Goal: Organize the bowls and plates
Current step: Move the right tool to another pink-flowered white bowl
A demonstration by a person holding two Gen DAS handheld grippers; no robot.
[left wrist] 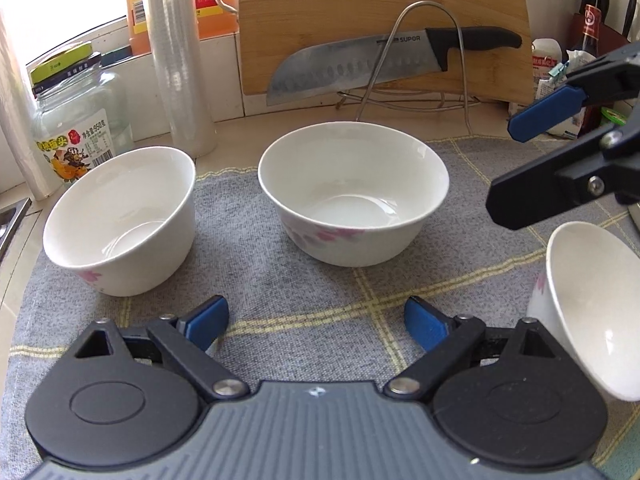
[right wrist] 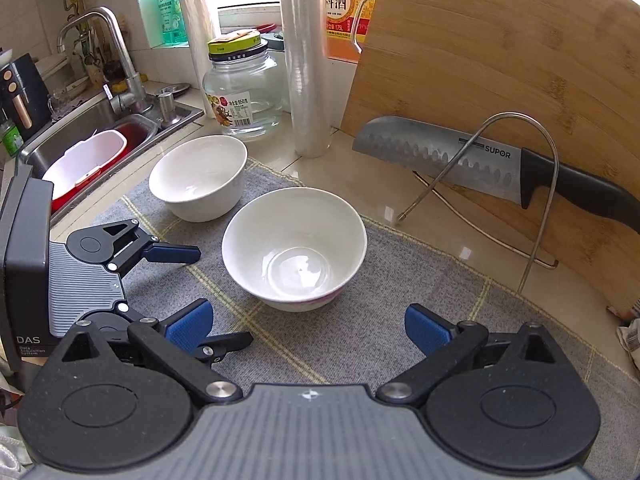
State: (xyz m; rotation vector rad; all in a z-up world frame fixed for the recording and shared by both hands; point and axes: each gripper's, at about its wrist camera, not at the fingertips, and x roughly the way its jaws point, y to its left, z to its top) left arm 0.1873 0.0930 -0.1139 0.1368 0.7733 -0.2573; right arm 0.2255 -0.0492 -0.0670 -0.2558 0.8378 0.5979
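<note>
Your counter (right wrist: pixel 360 184) carries a grey checked cloth (left wrist: pixel 320 300). Three white bowls stand on it: the middle bowl (left wrist: pixel 352 192), the left bowl (left wrist: pixel 120 220) and the right bowl (left wrist: pixel 588 312), well apart. Your left gripper (left wrist: pixel 316 322) is wide open, holding nothing. Your right gripper (right wrist: pixel 308 330) is likewise wide open and empty.

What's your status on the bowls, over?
Left gripper open, empty. Right gripper open, empty. Three bowls apart on cloth, unstacked. Nothing blocking.
</note>
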